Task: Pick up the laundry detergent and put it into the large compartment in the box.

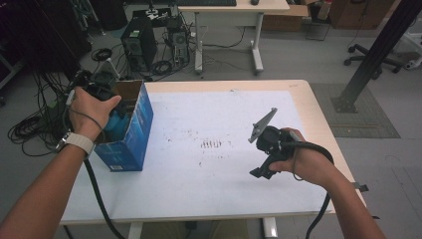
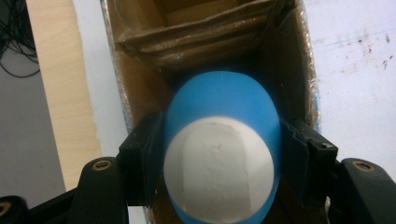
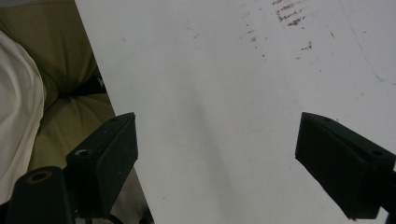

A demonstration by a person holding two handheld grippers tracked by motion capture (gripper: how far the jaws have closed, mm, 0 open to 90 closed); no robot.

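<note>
A blue cardboard box stands open-topped at the table's left edge. My left gripper reaches down into it from above. In the left gripper view the left gripper is shut on a round blue object with a white end, one black pad pressing each side, and the box's brown inner walls surround it. My right gripper hovers over the table's right front part. In the right gripper view the right gripper is open with only the white table sheet between its jaws.
A white sheet with brownish marks near its middle covers the wooden table. Behind the table are a computer tower, tangled cables, a desk and a black post.
</note>
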